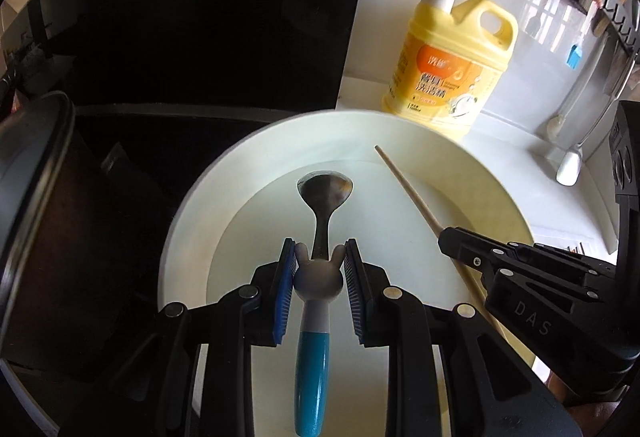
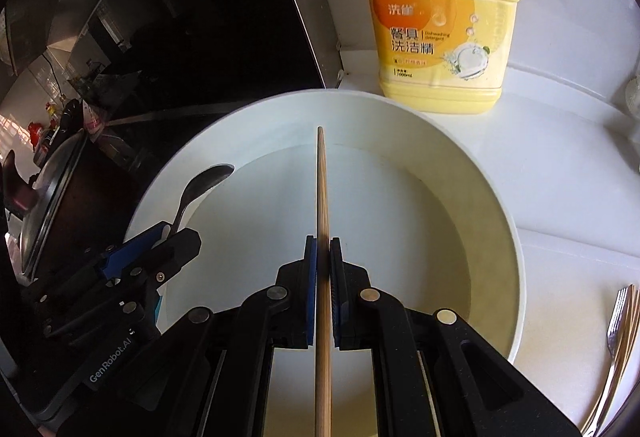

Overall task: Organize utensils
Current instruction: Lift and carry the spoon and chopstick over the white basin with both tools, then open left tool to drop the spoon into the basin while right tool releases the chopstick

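A metal spoon (image 1: 323,193) with a rabbit-shaped white and blue handle lies pointing away over the white bowl (image 1: 400,129). My left gripper (image 1: 319,257) is shut on the spoon at the rabbit head, its blue pads touching the ears. My right gripper (image 2: 323,249) is shut on a wooden chopstick (image 2: 322,181) that points forward over the same bowl (image 2: 496,205). The left gripper (image 2: 168,233) with the spoon bowl (image 2: 206,181) shows at left in the right wrist view. The right gripper (image 1: 452,237) and chopstick (image 1: 408,189) show at right in the left wrist view.
A yellow dish-soap bottle (image 2: 438,17) stands behind the bowl on the white counter (image 2: 568,173). A fork and more chopsticks (image 2: 618,337) lie on the counter at right. A dark pot with a lid (image 2: 48,205) stands left. Brushes hang on the wall (image 1: 576,85).
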A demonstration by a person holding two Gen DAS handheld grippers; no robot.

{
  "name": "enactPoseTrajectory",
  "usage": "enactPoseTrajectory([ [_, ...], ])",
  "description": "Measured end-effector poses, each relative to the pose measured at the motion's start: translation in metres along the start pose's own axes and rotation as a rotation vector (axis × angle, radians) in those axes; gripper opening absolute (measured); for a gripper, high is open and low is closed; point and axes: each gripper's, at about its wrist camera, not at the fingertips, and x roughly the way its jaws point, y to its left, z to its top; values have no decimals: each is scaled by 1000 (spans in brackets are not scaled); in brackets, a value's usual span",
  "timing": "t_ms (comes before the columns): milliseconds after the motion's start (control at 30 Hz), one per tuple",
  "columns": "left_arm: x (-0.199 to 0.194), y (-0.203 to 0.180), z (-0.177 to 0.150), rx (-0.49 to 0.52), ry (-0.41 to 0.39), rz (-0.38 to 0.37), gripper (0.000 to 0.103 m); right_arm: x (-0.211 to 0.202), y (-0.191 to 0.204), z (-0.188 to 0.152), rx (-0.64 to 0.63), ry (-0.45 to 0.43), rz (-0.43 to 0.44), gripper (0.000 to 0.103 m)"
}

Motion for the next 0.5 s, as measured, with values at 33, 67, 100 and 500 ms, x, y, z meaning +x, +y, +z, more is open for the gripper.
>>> enactPoseTrajectory([
  [33,3,1,0,-1,7,5,25,5,1,3,3,15,-2,6],
  [67,6,1,-1,0,12,8,25,8,1,3,6,30,-5,6],
  [100,9,1,-1,4,18,13,25,11,0,4,9,42,-8,6],
  [500,32,1,-2,22,92,35,25,34,-8,0,45,129,-10,6],
])
